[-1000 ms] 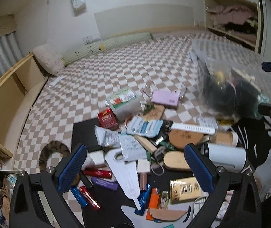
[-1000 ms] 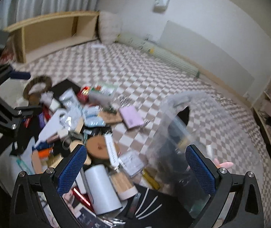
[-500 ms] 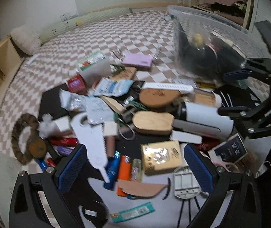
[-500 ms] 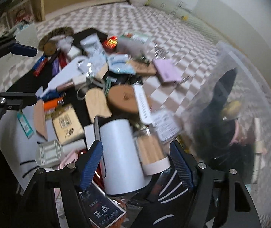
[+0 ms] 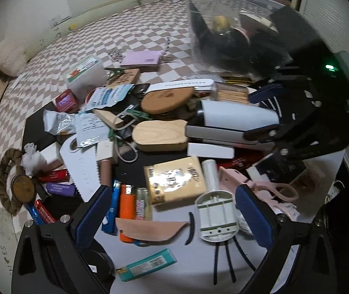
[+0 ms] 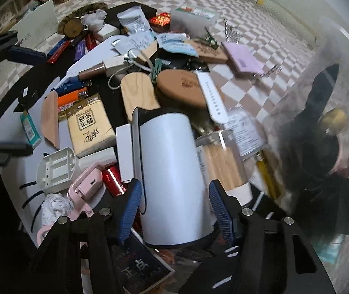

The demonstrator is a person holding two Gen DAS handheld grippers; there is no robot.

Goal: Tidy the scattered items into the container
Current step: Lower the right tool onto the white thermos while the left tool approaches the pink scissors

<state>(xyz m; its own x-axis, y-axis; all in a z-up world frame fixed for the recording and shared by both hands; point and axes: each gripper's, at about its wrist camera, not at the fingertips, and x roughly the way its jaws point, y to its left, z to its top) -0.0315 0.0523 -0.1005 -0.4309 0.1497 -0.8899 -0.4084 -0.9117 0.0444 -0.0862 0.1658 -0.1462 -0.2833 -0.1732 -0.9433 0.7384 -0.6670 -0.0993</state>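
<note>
A pile of scattered items lies on a black and white mat. A white cylindrical bottle (image 6: 172, 171) lies on its side among them; it also shows in the left wrist view (image 5: 238, 118). My right gripper (image 6: 175, 207) is open with its blue pads on either side of the bottle's end, apart from it by a small gap. My left gripper (image 5: 172, 214) is open and empty above a yellow tissue pack (image 5: 174, 180) and a white plastic holder (image 5: 217, 216). The clear plastic container (image 5: 223, 24) holding dark items stands at the far right.
Wooden brush backs (image 5: 161, 134), lighters (image 5: 128, 203), a pink card box (image 5: 141, 58), a toothpick jar (image 6: 223, 161), pink scissors (image 5: 272, 191) and a black booklet (image 6: 137, 267) crowd the mat. Checkered bedding (image 5: 125, 36) lies beyond.
Both grippers have dropped closer to the pile. The right gripper has narrowed and moved forward so its pads flank the white bottle. The left gripper moved lower over the near items.
</note>
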